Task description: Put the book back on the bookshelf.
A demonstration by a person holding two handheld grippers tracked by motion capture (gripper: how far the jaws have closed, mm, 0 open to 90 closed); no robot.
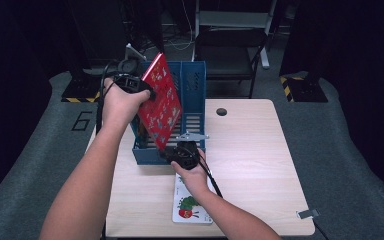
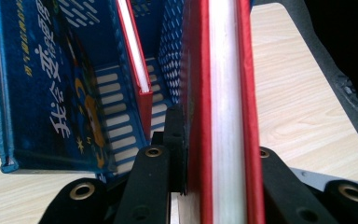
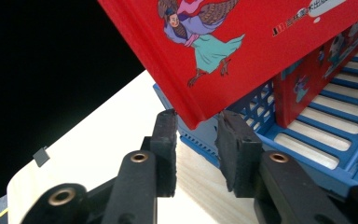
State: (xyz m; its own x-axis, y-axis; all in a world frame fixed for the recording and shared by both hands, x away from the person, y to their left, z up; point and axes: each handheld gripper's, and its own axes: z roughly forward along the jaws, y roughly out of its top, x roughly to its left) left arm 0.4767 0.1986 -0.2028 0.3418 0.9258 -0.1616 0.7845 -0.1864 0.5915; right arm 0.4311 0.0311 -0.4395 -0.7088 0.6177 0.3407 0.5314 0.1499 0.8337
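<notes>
left fingers [image 2: 177, 135] clamp the red book [image 1: 160, 102]; right fingers [image 3: 235, 140], narrowly parted, seemingly just touch its corner.

red books: 2, one tilted [image 1: 160, 100], one standing in the rack [image 2: 137, 74]
blue books: 1 [image 2: 46, 88]
caterpillar books: 1 [image 1: 190, 205], flat on the table
file racks: 1 [image 1: 192, 85], blue
rack compartments: probably 3, dividers partly hidden
grippers: 2, left [image 1: 147, 92], right [image 1: 180, 150]
tables: 1 [image 1: 260, 150]
chairs: 1 [image 1: 230, 50]
</notes>
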